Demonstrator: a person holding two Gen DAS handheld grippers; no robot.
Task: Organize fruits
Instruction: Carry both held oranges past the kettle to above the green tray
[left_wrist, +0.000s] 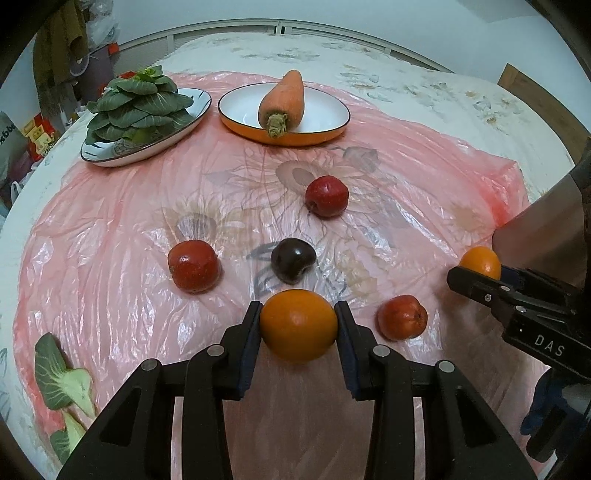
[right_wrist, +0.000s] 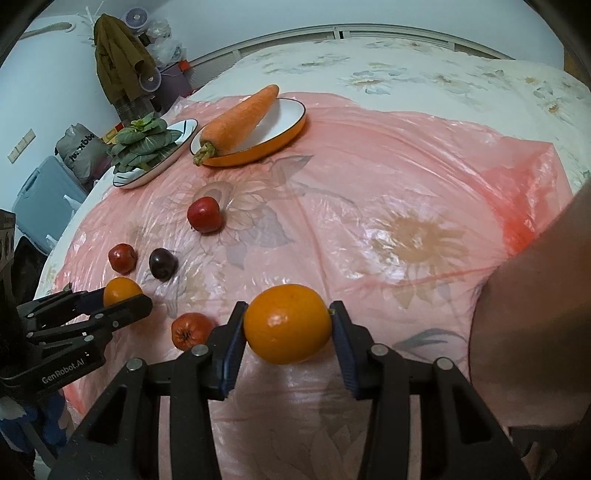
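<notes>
Left gripper is clamping one orange squarely between its fingers; right gripper is clamping the second orange likewise, each fruit lying dead ahead, both seemingly just above the pink sheet. Lying loose between and beyond them: three red fruits, one dark plum; two plates are sitting far back, well apart from both grippers, bearing one carrot and one bunch of greens.
</notes>
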